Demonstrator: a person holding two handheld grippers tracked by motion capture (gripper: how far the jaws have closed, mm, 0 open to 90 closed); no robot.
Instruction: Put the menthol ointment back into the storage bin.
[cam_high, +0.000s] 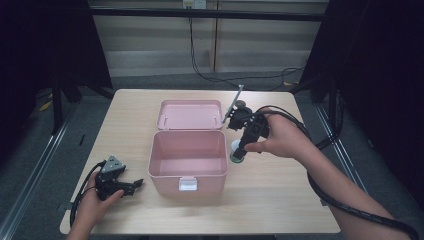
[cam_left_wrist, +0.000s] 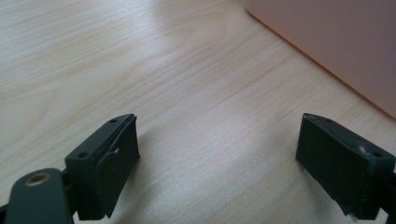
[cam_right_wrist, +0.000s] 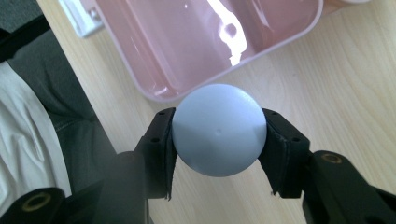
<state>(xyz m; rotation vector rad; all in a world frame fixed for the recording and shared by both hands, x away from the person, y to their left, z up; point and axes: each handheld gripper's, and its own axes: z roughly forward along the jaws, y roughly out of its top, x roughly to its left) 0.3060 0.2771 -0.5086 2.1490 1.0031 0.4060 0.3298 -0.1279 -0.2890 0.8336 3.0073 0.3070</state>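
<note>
Closest to us, our right gripper (cam_right_wrist: 217, 140) clamps a pale blue ball (cam_right_wrist: 218, 135) beside the open pink box (cam_high: 188, 160); our left gripper (cam_left_wrist: 217, 163) rests wide open, empty, on the table (cam_left_wrist: 140, 70).

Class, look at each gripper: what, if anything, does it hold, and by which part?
The right gripper clamps a pale round ball across its widest part, one pad on each side. The left gripper holds nothing; its jaws stand open.

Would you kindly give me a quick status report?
Right tongs shut on pale ball, beside open pink box. Left tongs open, empty, resting on table. Nothing in the way.
</note>
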